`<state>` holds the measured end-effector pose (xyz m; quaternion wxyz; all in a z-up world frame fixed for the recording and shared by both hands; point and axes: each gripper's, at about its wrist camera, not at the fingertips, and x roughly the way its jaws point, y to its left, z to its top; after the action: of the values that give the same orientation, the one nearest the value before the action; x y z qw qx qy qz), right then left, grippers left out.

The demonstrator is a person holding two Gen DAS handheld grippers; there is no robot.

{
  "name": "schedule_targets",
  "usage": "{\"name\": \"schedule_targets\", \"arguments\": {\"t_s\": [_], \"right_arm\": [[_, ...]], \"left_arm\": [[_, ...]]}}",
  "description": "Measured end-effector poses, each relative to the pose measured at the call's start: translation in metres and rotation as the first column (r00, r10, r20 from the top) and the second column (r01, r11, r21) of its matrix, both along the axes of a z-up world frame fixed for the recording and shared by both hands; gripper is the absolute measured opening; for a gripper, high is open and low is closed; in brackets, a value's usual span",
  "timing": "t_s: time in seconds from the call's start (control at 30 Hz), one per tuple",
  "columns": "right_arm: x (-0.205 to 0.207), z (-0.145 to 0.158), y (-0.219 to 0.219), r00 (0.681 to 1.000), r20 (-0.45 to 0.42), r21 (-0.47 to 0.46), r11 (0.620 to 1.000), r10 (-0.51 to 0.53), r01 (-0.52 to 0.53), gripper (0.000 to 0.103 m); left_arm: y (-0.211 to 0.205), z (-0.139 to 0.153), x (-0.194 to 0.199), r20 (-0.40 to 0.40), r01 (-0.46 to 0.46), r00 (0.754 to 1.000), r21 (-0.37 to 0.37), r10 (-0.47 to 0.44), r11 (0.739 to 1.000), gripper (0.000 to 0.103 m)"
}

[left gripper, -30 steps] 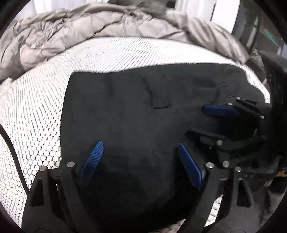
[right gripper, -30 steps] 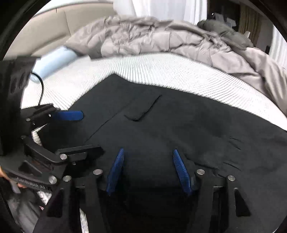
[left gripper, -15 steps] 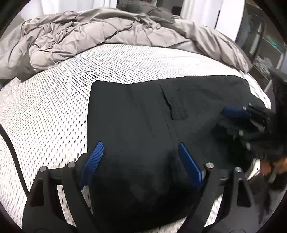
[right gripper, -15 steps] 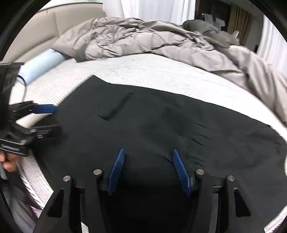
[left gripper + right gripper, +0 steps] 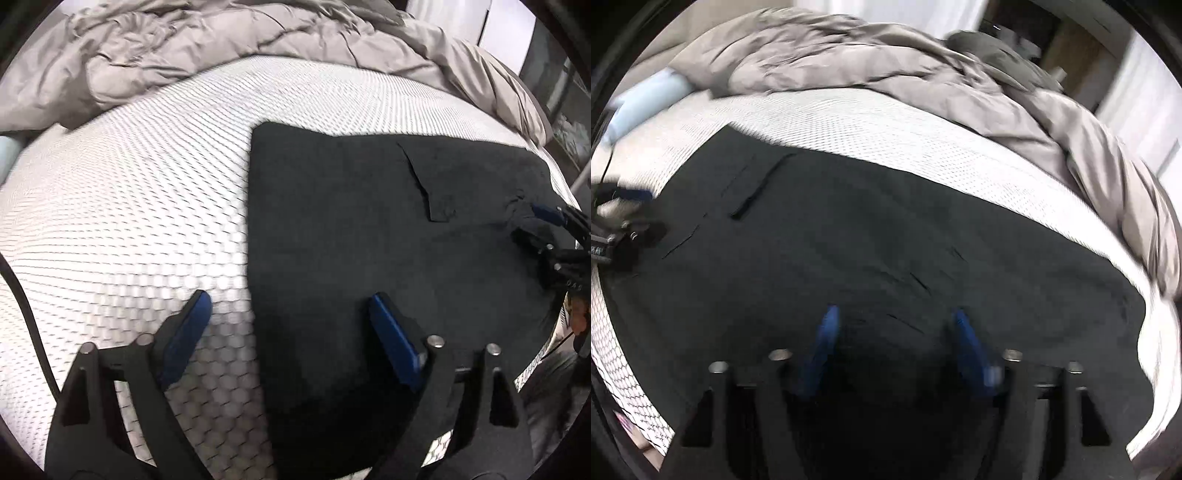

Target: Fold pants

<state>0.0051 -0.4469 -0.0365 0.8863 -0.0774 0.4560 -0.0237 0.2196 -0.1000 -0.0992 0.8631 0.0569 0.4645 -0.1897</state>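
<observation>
Black fabric pants lie flat on the white mesh-covered bed, filling the frame's right half; left tool and right tool both gape wide, gripping nothing.

Right wrist view motion-blurred: right gripper fingertips smeared, left gripper at mattress left edge too blurred to read. Pants near end hidden behind left gripper frame. Duvet cut off by top edge. Other gripper clipped by right edge.
</observation>
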Motion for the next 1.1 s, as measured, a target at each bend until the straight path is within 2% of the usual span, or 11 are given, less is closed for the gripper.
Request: {"name": "schedule_targets", "arguments": {"t_s": [0.13, 0.27, 0.37, 0.47, 0.6, 0.7, 0.77, 0.8, 0.93, 1.0, 1.1], "right_arm": [[0.005, 0.018, 0.003, 0.999, 0.052, 0.030, 1.000, -0.006, 0.005, 0.069], [0.024, 0.028, 0.026, 0.996, 0.052, 0.083, 0.994, 0.067, -0.072, 0.069], [0.053, 0.014, 0.050, 0.990, -0.023, 0.135, 0.981, 0.141, -0.136, 0.067], [0.073, -0.020, 0.062, 0.979, -0.140, 0.061, 0.988, 0.151, -0.144, 0.062], [0.060, -0.016, 0.048, 0.986, -0.118, -0.012, 0.993, 0.118, -0.121, 0.061], [0.044, -0.012, 0.034, 0.986, -0.108, -0.006, 0.992, 0.128, -0.130, 0.058], [0.036, -0.007, 0.034, 0.989, -0.097, -0.038, 0.992, 0.115, -0.119, 0.058], [0.033, -0.004, 0.035, 0.990, -0.089, -0.054, 0.992, 0.106, -0.111, 0.059], [0.040, 0.012, 0.033, 0.993, -0.045, 0.046, 0.993, 0.113, -0.111, 0.059], [0.055, 0.016, 0.041, 0.992, -0.032, 0.096, 0.989, 0.118, -0.115, 0.059], [0.080, 0.002, 0.060, 0.991, -0.068, 0.060, 0.992, 0.115, -0.111, 0.059]], "left_arm": [[-0.003, 0.022, 0.007, 0.044, 0.011, 0.999, -0.045, -0.009, 0.999, 0.080], [-0.033, 0.030, 0.030, 0.061, 0.060, 0.996, -0.015, -0.059, 0.998, 0.080], [-0.060, 0.013, 0.050, -0.004, 0.116, 0.993, 0.032, -0.115, 0.993, 0.079], [-0.067, -0.007, 0.062, -0.055, 0.117, 0.992, 0.060, -0.114, 0.991, 0.078], [-0.052, -0.003, 0.060, -0.035, 0.101, 0.995, 0.062, -0.099, 0.993, 0.078], [-0.035, -0.008, 0.062, -0.056, 0.054, 0.997, 0.043, -0.052, 0.998, 0.082], [-0.024, -0.005, 0.063, -0.059, 0.034, 0.998, 0.030, -0.032, 0.999, 0.078], [-0.022, -0.001, 0.061, -0.051, 0.029, 0.998, 0.032, -0.027, 0.999, 0.071], [-0.026, 0.021, 0.058, 0.003, 0.047, 0.999, -0.026, -0.047, 0.999, 0.067], [-0.041, 0.026, 0.066, -0.006, 0.079, 0.997, -0.061, -0.079, 0.995, 0.067], [-0.062, 0.017, 0.087, -0.034, 0.085, 0.996, -0.026, -0.086, 0.996, 0.066]]}}
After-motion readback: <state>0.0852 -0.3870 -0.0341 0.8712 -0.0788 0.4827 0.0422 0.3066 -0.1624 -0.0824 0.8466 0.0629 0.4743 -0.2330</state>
